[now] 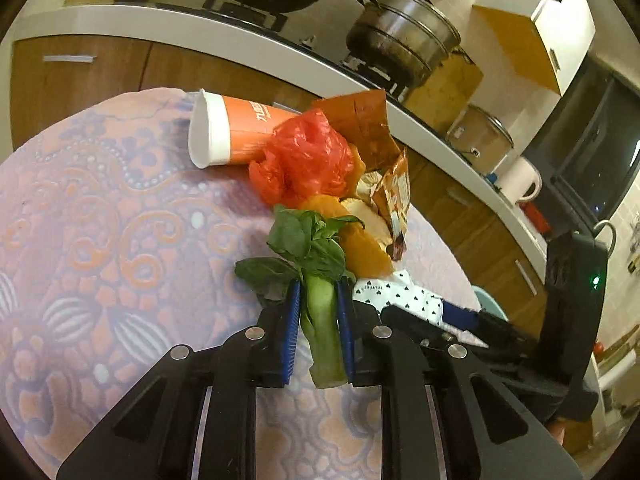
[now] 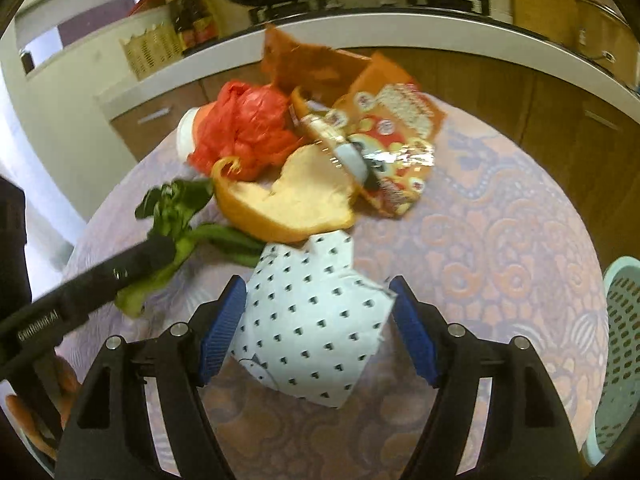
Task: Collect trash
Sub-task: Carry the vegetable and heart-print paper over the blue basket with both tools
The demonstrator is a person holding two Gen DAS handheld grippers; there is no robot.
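My left gripper is shut on the pale stem of a leafy green vegetable, whose leaves point at the trash pile. The pile holds an orange-and-white cup on its side, a crumpled red plastic bag, orange peel and a torn snack wrapper. In the right wrist view, my right gripper stands open around a white paper with black dots. That paper lies flat on the cloth between the blue pads. Peel and wrapper lie just beyond it.
Everything sits on a round table with a pink and purple patterned cloth. A teal slotted basket stands off the table's right edge. Behind runs a kitchen counter with a stove, a steel pot and a white kettle.
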